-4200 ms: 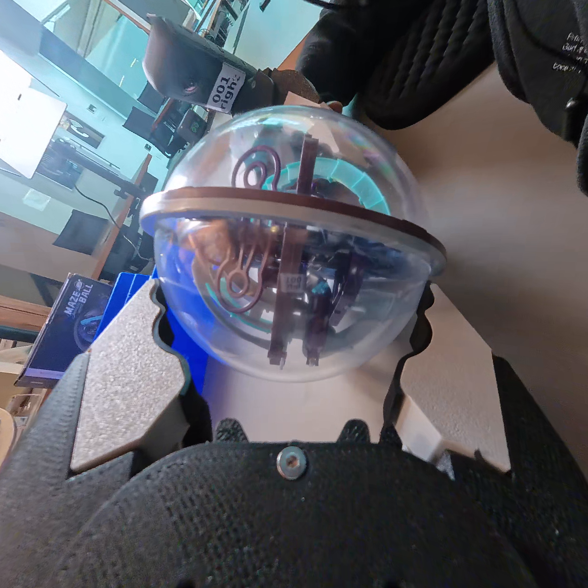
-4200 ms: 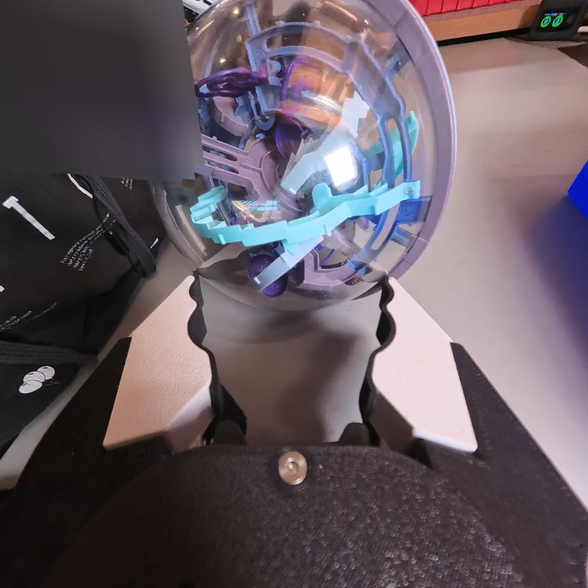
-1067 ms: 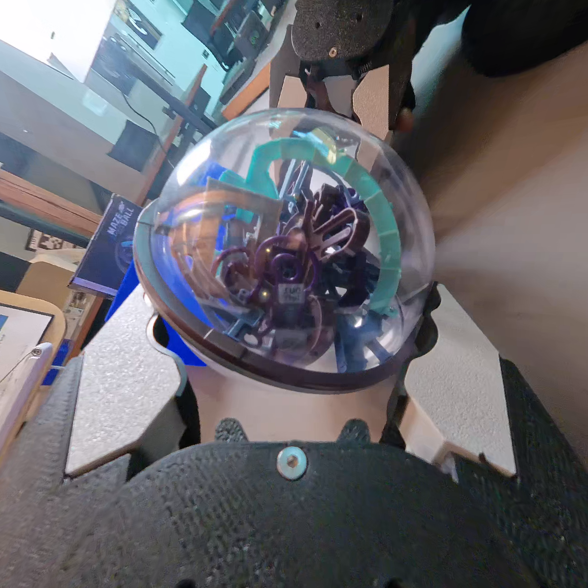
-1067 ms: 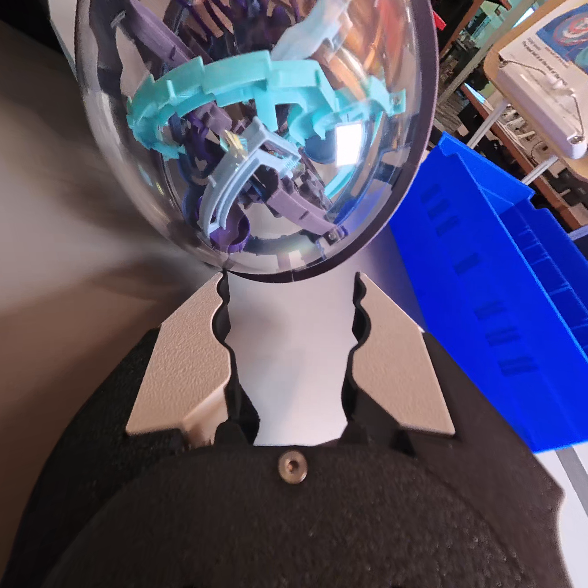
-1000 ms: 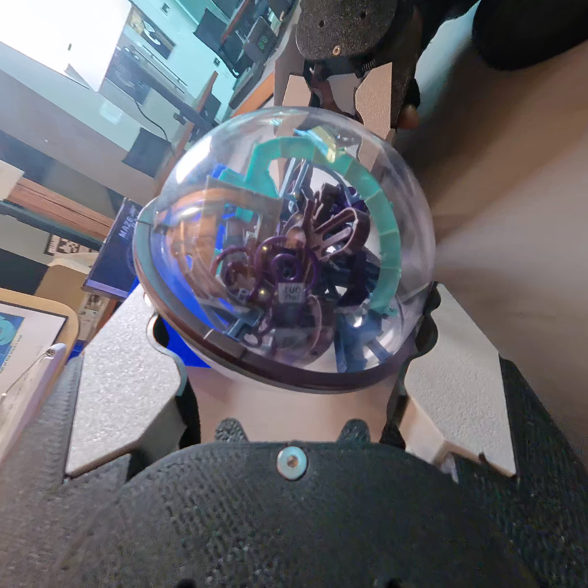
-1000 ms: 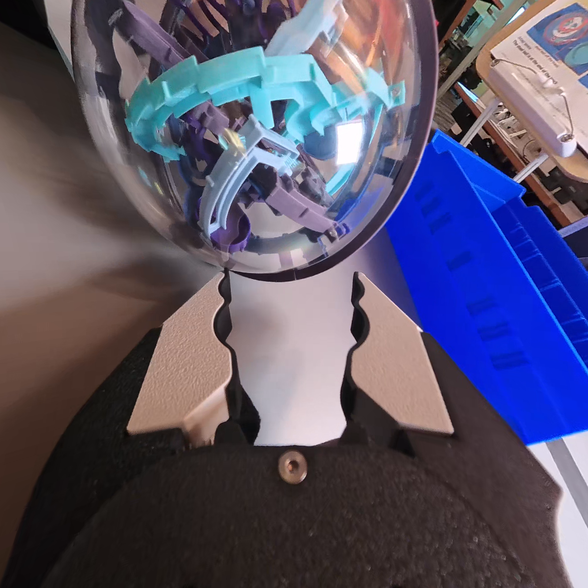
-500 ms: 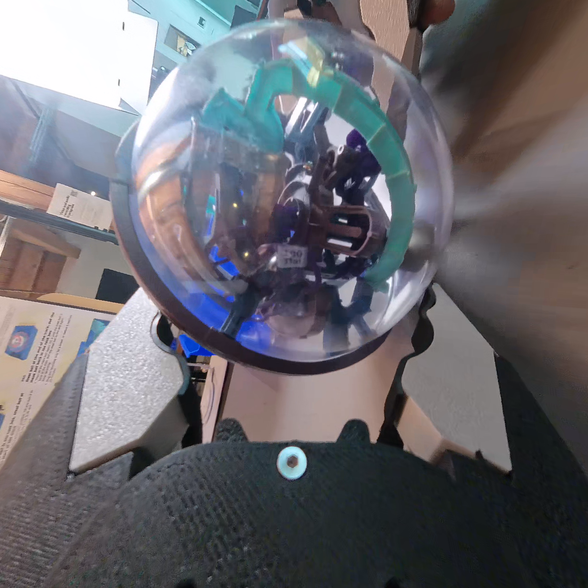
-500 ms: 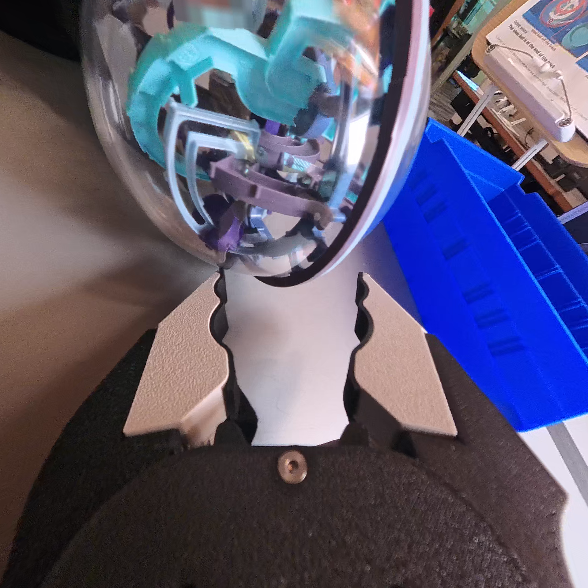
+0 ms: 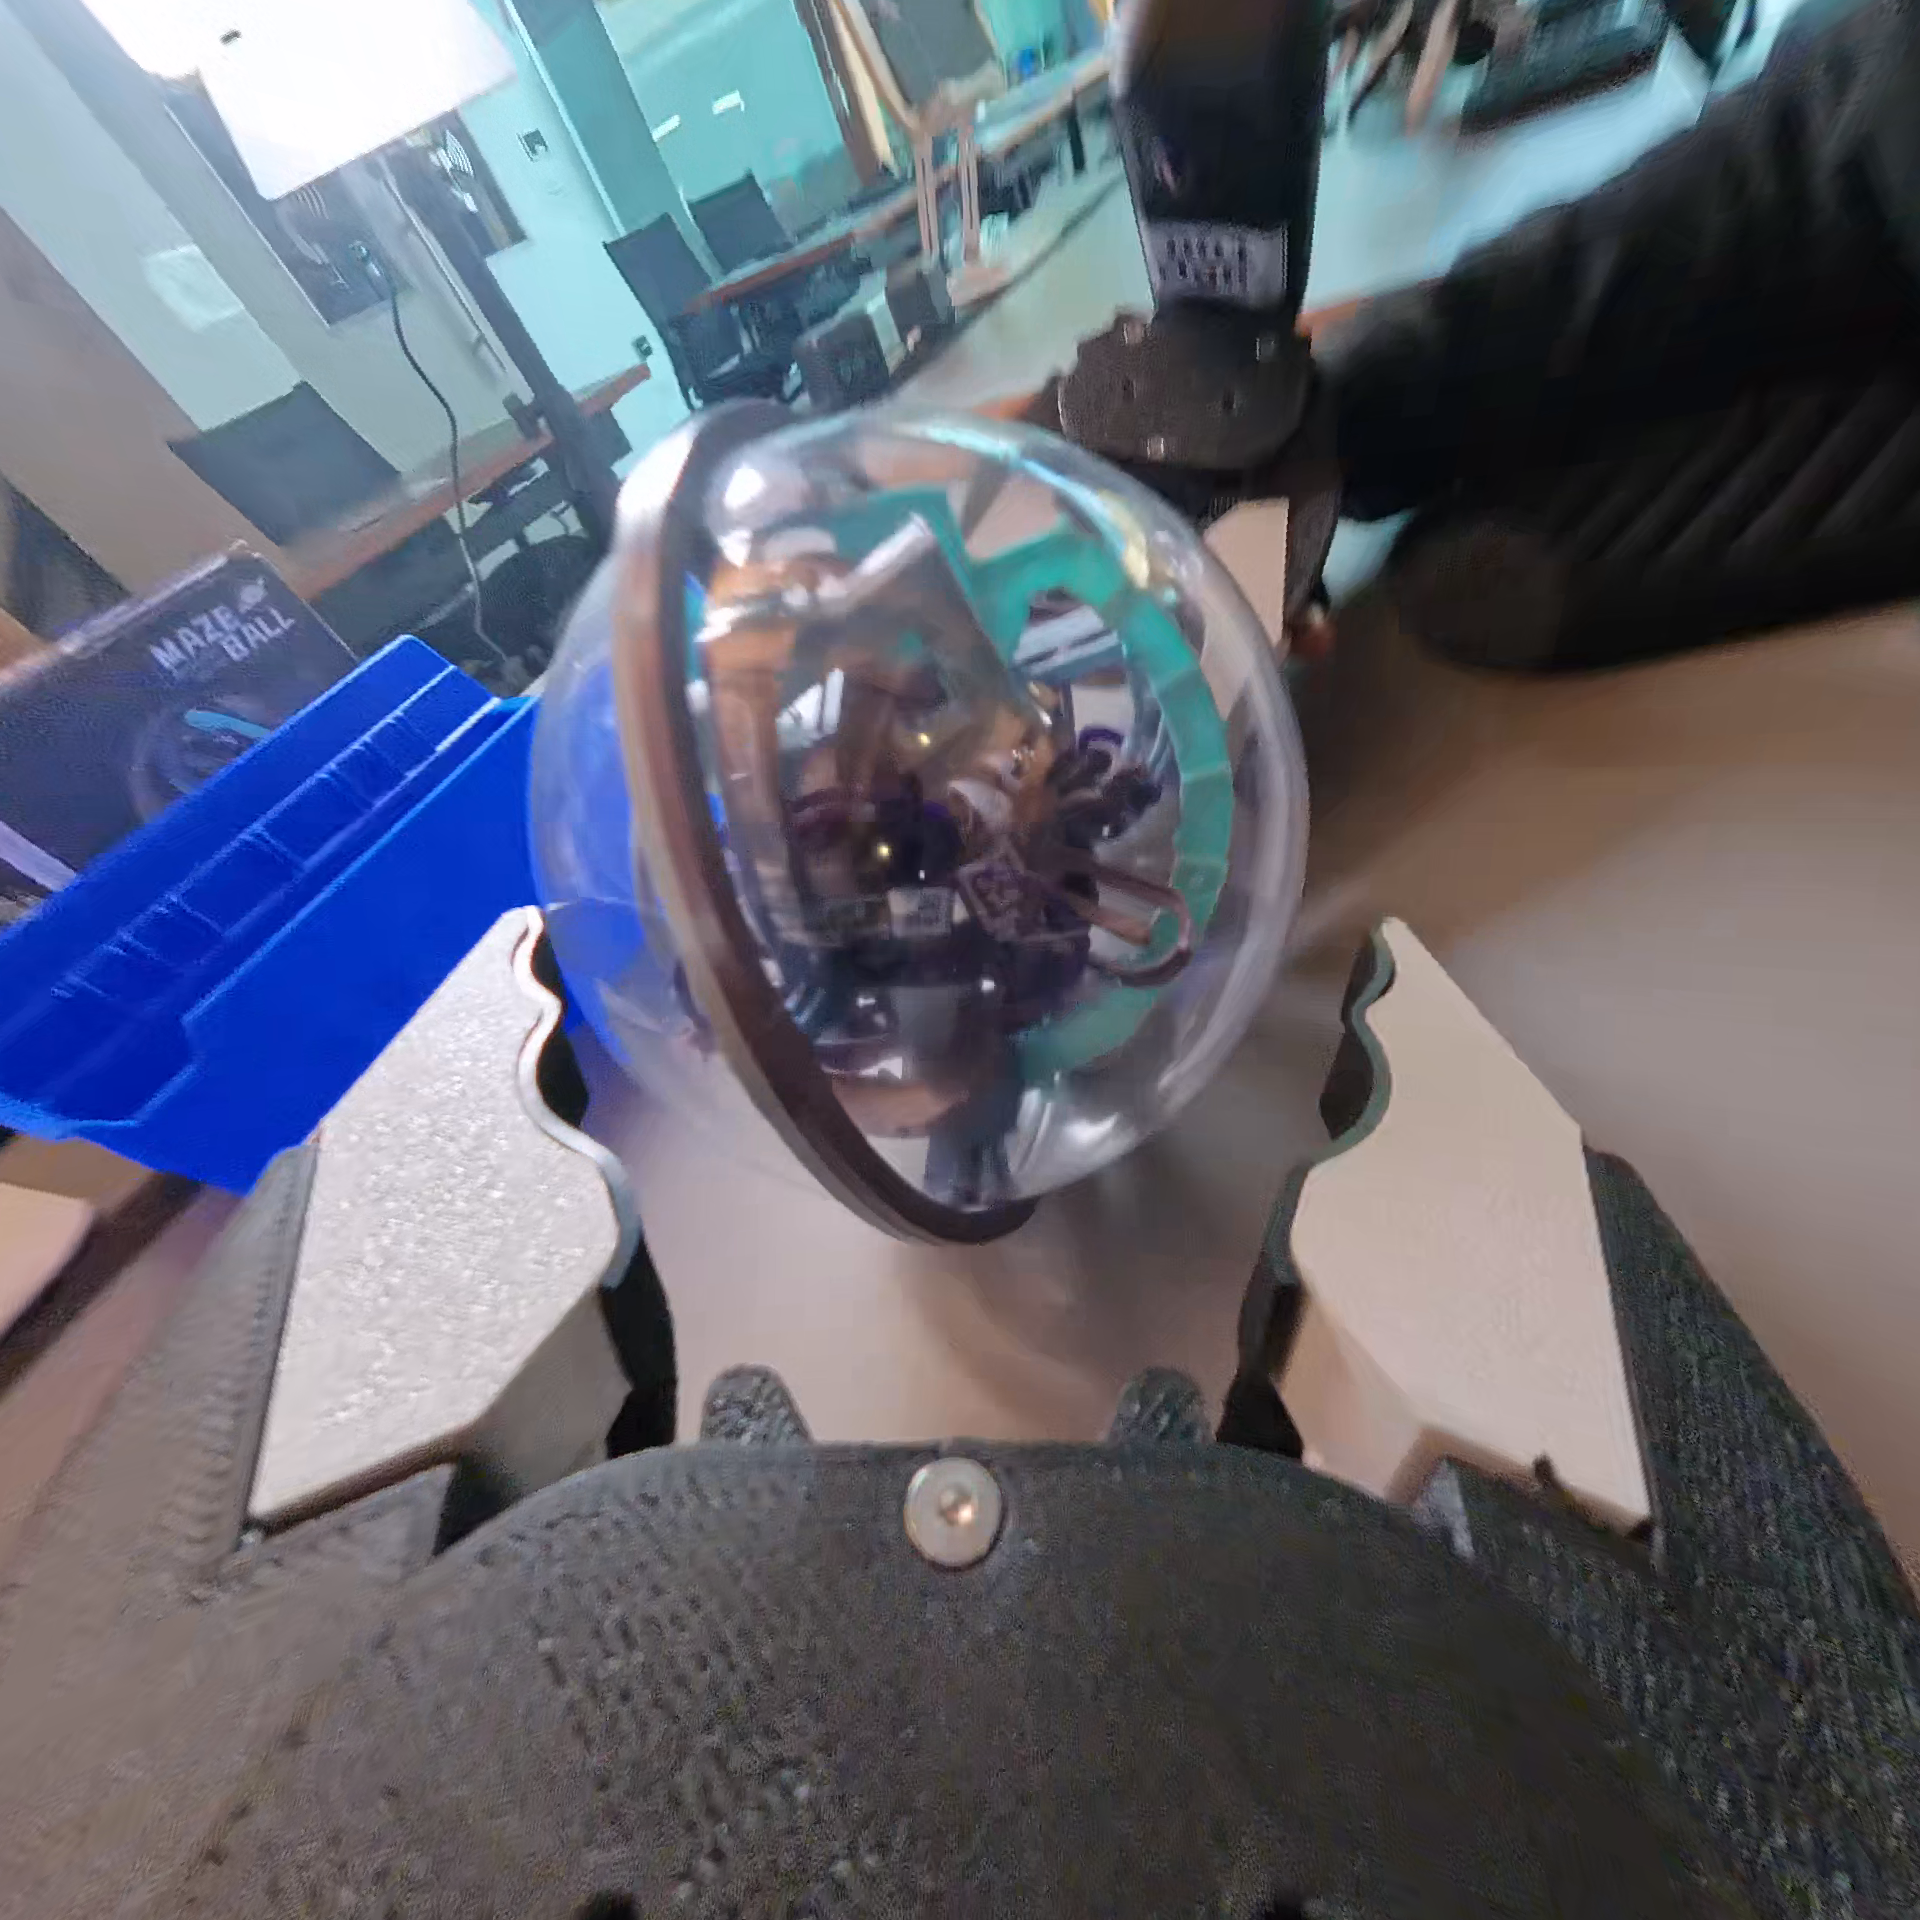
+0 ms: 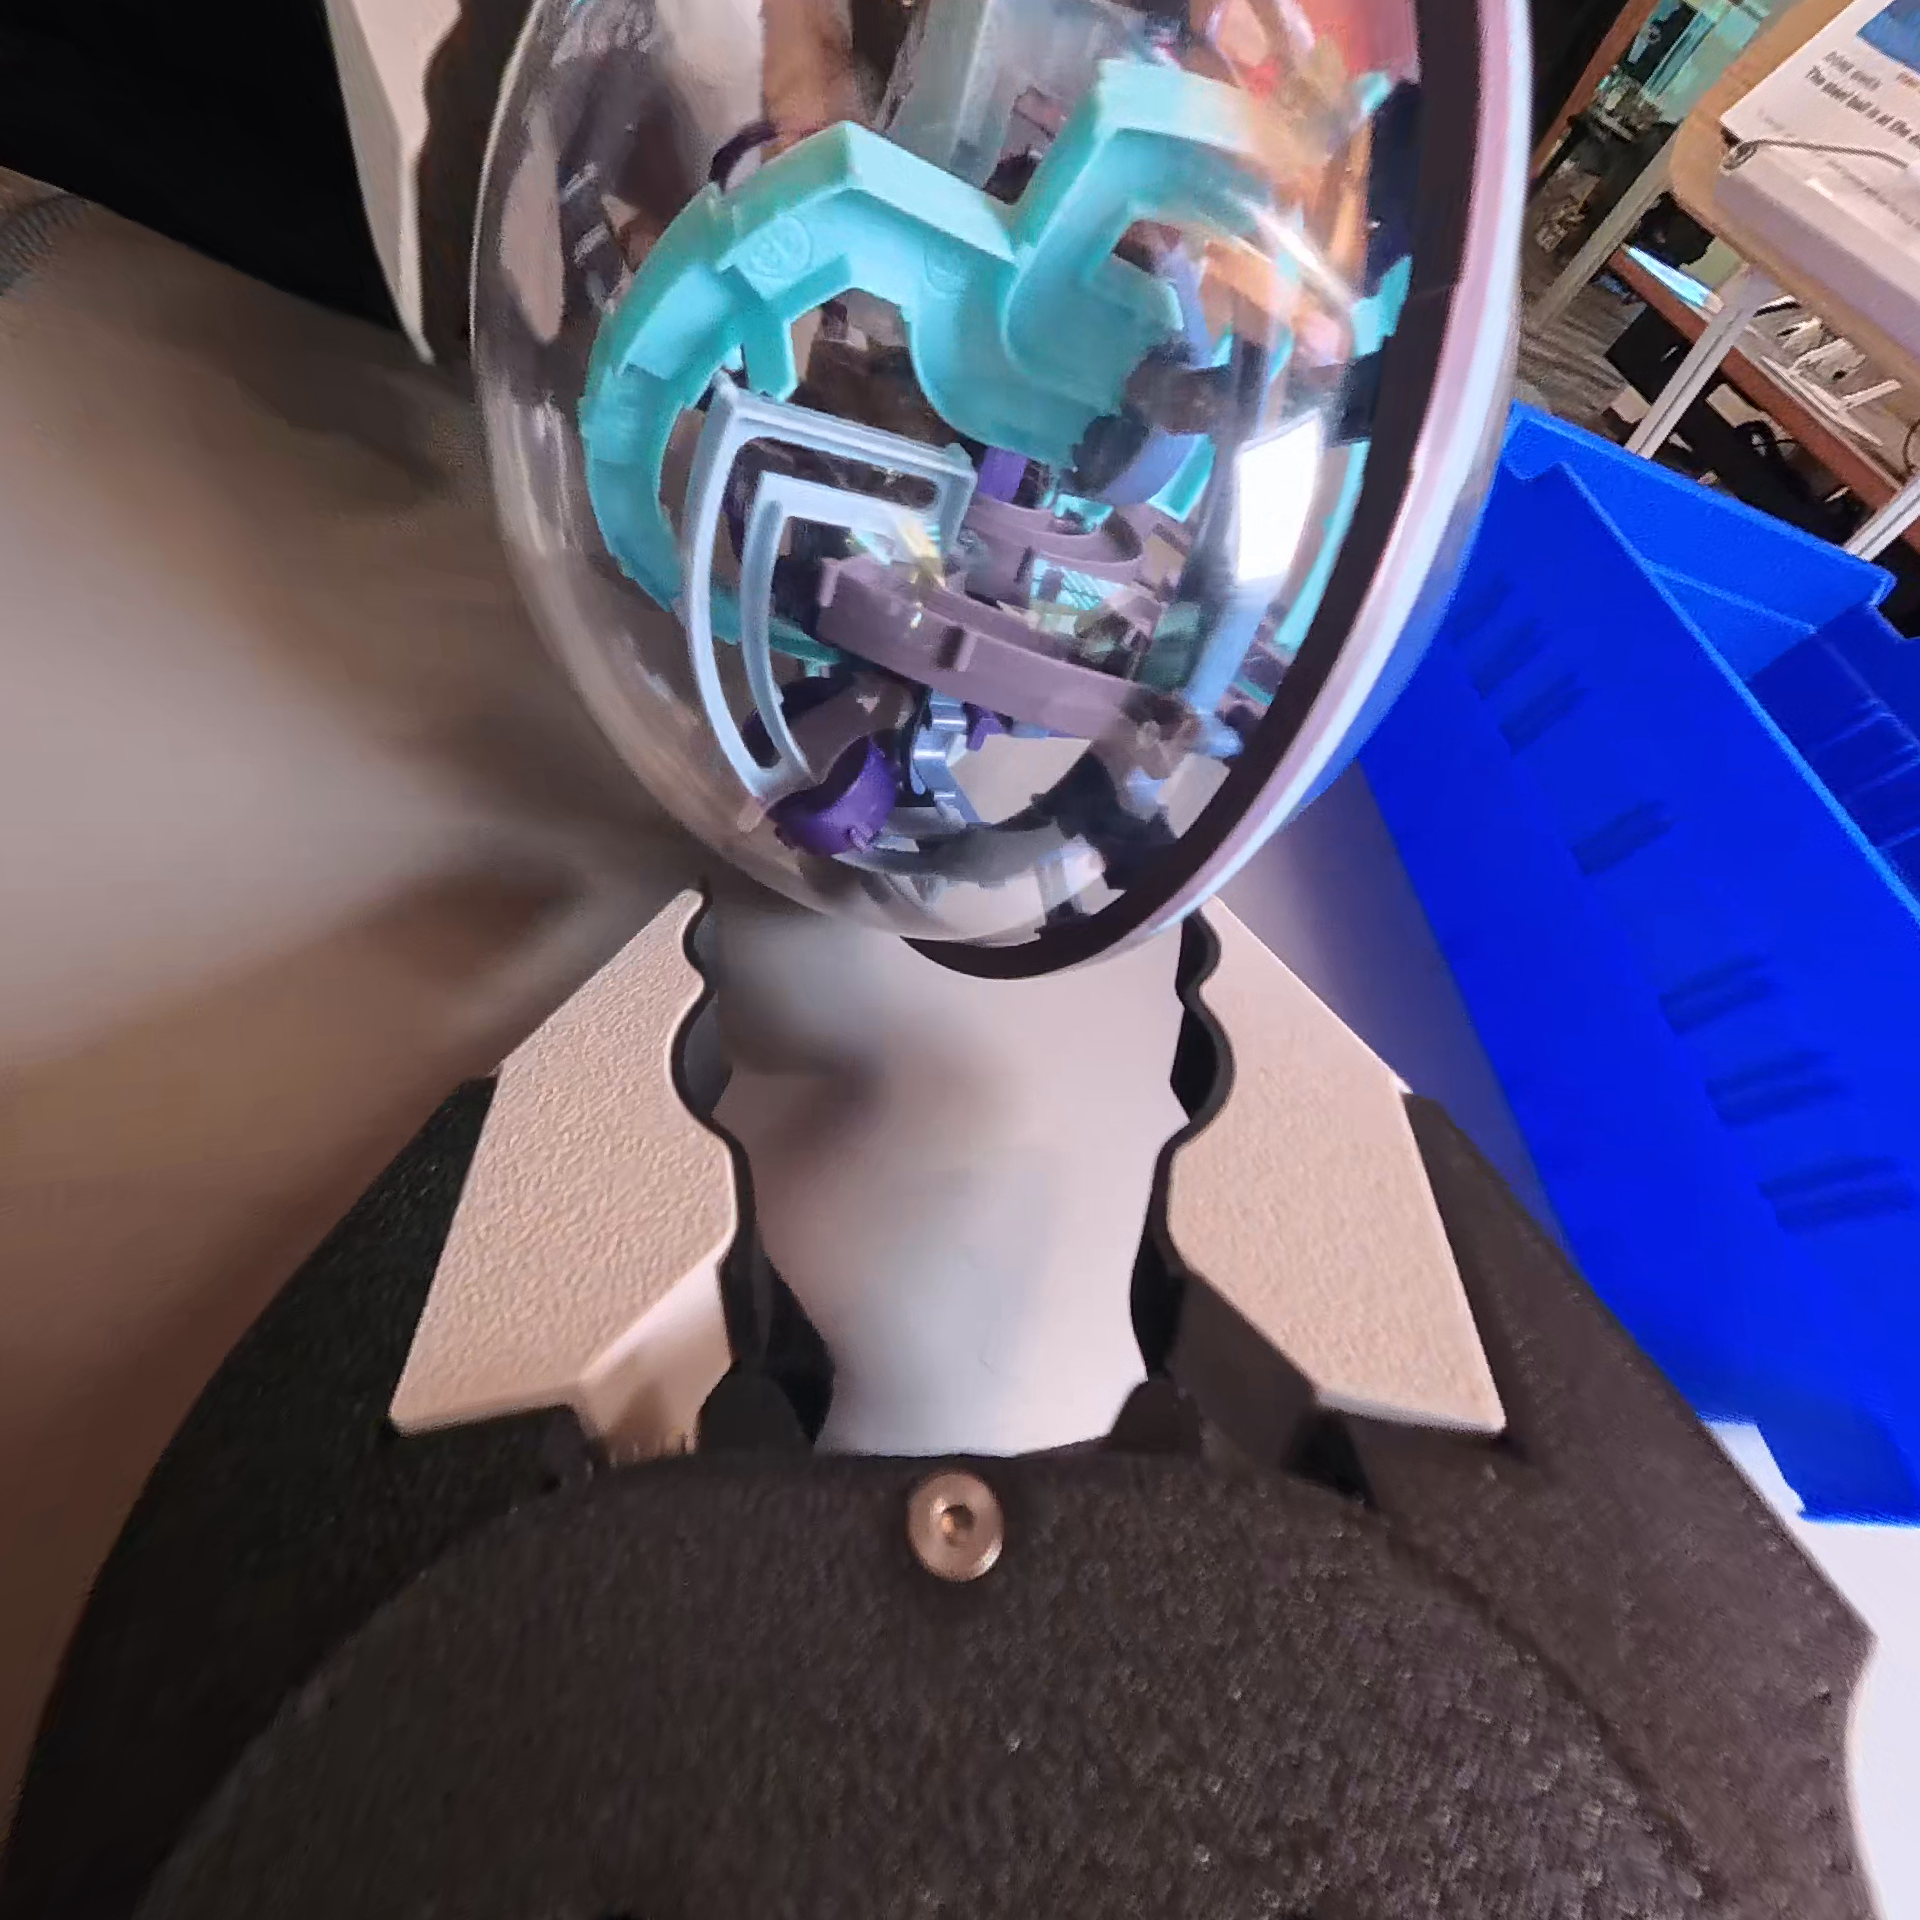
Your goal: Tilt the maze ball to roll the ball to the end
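Surroundings first: a blue bin (image 9: 260, 894) sits on the tan surface (image 9: 1621, 852) just beside the maze ball (image 9: 925, 821), on its left in the left wrist view and on its right in the right wrist view (image 10: 1683, 935). Behind the bin a dark printed box (image 9: 156, 686) stands upright. Farther back are desks and dark chairs (image 9: 717, 281), blurred. A person's dark quilted sleeve (image 9: 1683, 395) lies across the far right of the surface. In the right wrist view a white stand with a printed sheet (image 10: 1829, 135) shows beyond the bin.

The maze ball is a clear sphere with a dark equator band running steeply from top to bottom, and teal, purple and grey tracks inside. The small rolling ball cannot be picked out with certainty.

The left tongs (image 9: 945, 997) are spread wide. Their pale fingers (image 9: 447, 1174) flank the lower part of the sphere, and a gap shows on each side, so no grip is visible. The right tongs (image 10: 945, 935) are partly open, with their tips right at the underside of the sphere (image 10: 987, 436). Whether they press on it cannot be told. In the left wrist view the right tongs' black body (image 9: 1195, 405) shows behind the sphere's top.
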A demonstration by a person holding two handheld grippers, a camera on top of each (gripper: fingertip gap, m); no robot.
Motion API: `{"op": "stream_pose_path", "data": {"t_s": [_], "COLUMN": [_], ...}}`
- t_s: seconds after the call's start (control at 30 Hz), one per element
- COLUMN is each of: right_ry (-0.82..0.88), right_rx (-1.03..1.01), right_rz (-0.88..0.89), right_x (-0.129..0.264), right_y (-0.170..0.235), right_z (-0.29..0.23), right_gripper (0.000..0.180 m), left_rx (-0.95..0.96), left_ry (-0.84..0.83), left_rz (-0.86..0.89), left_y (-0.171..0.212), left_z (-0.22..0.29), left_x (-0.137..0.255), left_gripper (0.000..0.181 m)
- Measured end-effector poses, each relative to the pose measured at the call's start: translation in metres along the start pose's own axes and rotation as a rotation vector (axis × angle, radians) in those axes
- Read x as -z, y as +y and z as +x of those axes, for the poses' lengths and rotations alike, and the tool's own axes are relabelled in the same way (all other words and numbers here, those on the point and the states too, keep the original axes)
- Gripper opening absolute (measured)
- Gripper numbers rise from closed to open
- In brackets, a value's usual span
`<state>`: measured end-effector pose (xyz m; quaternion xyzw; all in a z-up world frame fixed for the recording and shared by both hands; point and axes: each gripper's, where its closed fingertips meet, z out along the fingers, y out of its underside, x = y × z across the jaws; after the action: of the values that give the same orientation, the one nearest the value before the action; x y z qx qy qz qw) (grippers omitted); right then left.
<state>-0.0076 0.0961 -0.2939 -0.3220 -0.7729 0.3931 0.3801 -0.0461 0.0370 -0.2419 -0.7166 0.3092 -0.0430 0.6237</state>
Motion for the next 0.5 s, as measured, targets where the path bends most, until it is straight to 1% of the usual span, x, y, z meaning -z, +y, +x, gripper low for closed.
{"op": "stream_pose_path", "data": {"t_s": [0.07,0.1,0.33,0.5], "right_ry": [0.012,0.016,0.041,0.021], "right_rx": [0.001,0.003,0.039,-0.032], "right_rz": [0.016,0.022,0.04,0.075], "right_x": [0.001,0.001,0.003,0.006], "right_y": [-0.002,-0.003,-0.004,-0.006], "right_z": [0.002,0.002,0.006,0.009], "right_gripper": [0.08,0.08,0.078,0.071], "left_rx": [0.081,0.1,0.062,0.188], "left_ry": [0.005,-0.002,-0.01,-0.019], "left_rz": [0.057,0.072,0.088,0.056], "left_y": [-0.007,-0.009,-0.007,-0.001], "left_z": [-0.004,-0.007,-0.007,-0.015], "left_x": [0.003,0.004,0.004,0.004], "left_gripper": [0.135,0.13,0.13,0.13]}}
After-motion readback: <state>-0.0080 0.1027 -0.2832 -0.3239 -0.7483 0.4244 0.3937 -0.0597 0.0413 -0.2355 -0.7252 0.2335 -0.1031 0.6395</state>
